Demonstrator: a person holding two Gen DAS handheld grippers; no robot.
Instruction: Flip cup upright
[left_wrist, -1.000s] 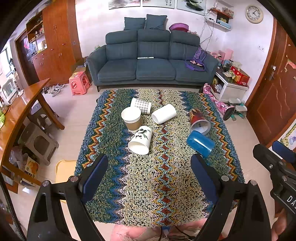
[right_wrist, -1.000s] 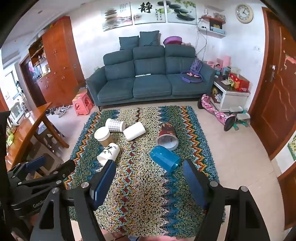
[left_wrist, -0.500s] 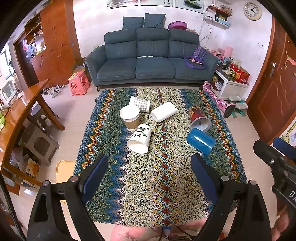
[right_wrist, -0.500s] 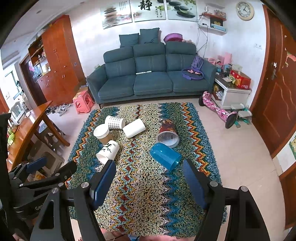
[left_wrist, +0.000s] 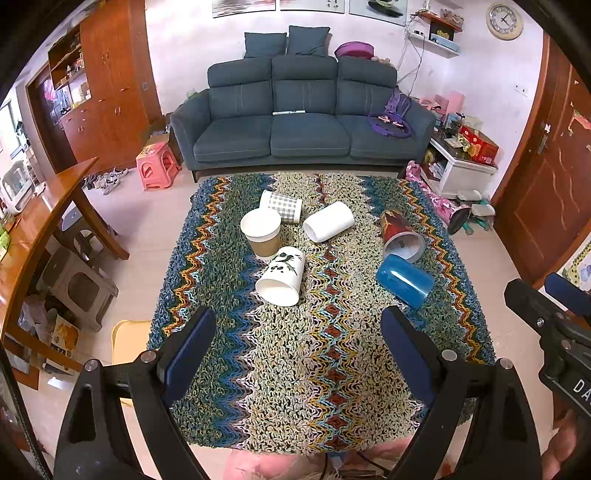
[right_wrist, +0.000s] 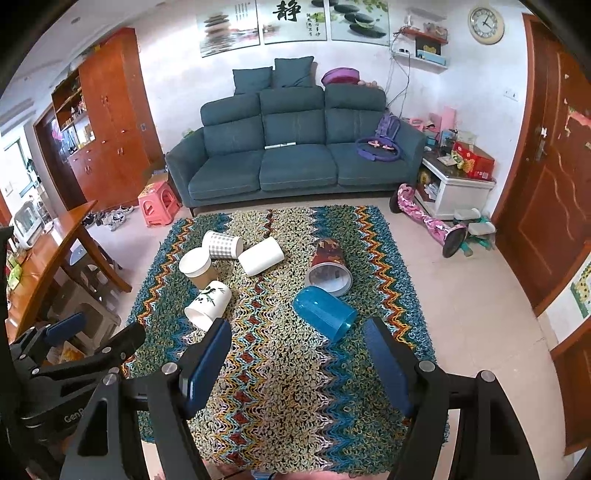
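Note:
Several cups lie on a zigzag-patterned rug (left_wrist: 295, 362). A blue cup (left_wrist: 404, 280) (right_wrist: 325, 310) lies on its side at the right. A red patterned cup (left_wrist: 400, 236) (right_wrist: 328, 267) lies behind it. A white cup with a bamboo print (left_wrist: 281, 276) (right_wrist: 207, 304), a plain white cup (left_wrist: 328, 221) (right_wrist: 260, 256) and a checked cup (left_wrist: 280, 206) (right_wrist: 222, 245) lie tipped. A brown paper cup (left_wrist: 261, 233) (right_wrist: 197, 266) stands with a white lid. My left gripper (left_wrist: 297, 354) and right gripper (right_wrist: 297, 363) are open, empty, above the rug's near part.
A blue sofa (left_wrist: 299, 122) stands behind the rug. A wooden table (left_wrist: 40, 221) and stools (left_wrist: 77, 284) are at the left. A white cabinet (left_wrist: 461, 166) and a pink scooter (right_wrist: 432, 221) are at the right, by a wooden door (right_wrist: 546, 206).
Both grippers have drawn back and up a little, so the cups look slightly farther away. No cup has moved. Both grippers stay open.

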